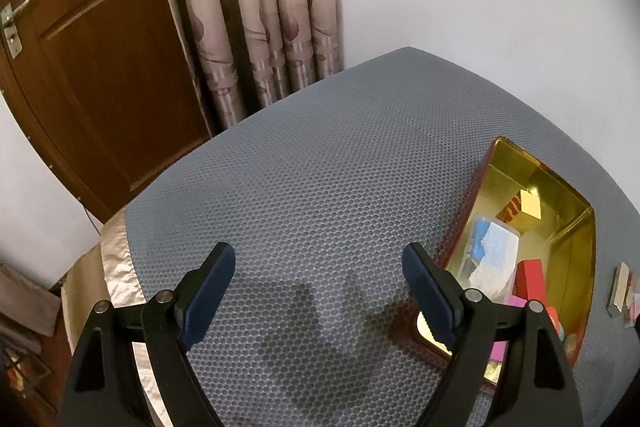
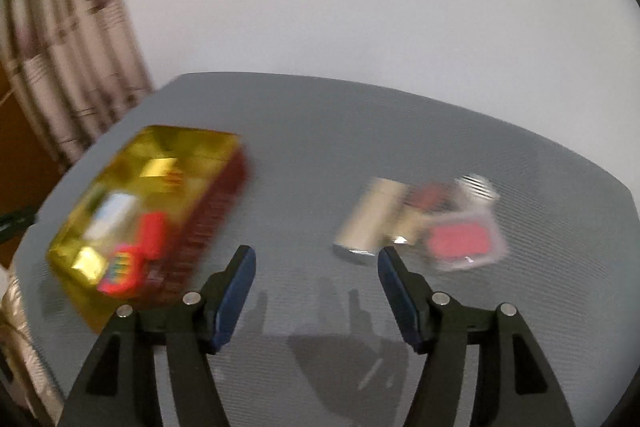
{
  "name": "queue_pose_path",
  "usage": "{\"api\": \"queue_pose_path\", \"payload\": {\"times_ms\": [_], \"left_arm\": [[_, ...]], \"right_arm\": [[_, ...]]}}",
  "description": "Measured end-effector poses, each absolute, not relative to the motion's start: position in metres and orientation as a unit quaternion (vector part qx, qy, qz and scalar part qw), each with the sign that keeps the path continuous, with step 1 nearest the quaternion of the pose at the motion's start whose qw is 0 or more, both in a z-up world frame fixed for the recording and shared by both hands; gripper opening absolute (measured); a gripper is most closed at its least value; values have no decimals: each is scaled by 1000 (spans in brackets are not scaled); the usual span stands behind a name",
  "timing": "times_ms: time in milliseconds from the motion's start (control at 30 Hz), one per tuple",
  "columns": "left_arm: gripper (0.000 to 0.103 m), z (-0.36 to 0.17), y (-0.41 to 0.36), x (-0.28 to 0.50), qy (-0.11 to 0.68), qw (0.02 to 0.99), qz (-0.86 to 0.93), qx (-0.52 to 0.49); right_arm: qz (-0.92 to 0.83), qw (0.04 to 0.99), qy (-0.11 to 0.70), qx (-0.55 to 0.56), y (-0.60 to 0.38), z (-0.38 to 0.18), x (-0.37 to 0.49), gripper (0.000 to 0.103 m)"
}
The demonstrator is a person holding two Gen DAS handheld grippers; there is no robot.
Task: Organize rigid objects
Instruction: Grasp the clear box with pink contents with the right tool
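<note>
A gold tin box (image 1: pixel 576 223) with dark red sides sits on the grey mat at the right of the left wrist view; it holds a clear case with blue inside (image 1: pixel 494 251), a gold block (image 1: pixel 528 205) and red boxes (image 1: pixel 530 277). My left gripper (image 1: pixel 318 263) is open and empty above the mat, left of the tin. In the blurred right wrist view the tin (image 2: pixel 188 143) is at the left. A beige box (image 2: pixel 370 217) and a pink case (image 2: pixel 460 241) lie ahead. My right gripper (image 2: pixel 316 259) is open and empty, just short of the beige box.
A grey honeycomb mat (image 1: pixel 320 167) covers the table. A brown door (image 1: pixel 100 67) and patterned curtains (image 1: pixel 260 7) stand behind at the left. A white wall is at the back. Small items (image 1: pixel 624 291) lie at the right edge beyond the tin.
</note>
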State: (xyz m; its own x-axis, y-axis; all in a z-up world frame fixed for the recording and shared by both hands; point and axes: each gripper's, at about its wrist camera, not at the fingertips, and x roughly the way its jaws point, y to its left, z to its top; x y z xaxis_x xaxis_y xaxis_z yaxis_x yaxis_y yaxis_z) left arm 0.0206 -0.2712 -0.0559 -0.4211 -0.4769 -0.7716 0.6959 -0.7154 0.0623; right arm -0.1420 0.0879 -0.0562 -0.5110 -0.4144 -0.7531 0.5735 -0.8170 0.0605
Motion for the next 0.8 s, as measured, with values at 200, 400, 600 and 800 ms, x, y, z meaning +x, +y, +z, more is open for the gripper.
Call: {"api": "queue_pose_path", "payload": {"times_ms": [200,400,600,800], "left_arm": [[84,-58,-261,18,102,353,-835,409],[84,-60,-257,17,87,355,-836,409],[84,-61,-255,16,77,362,-837,403],[84,-60,-241,14,38,354,-847,395]], "right_arm": [[-876,234,97,411,138,-77,-182,65],[-875,233,97,413,153,-92,-210,65],[-873,243,102,411,148,-105,-220,73],[-870,255,107,409,142,-117,-230,77]]}}
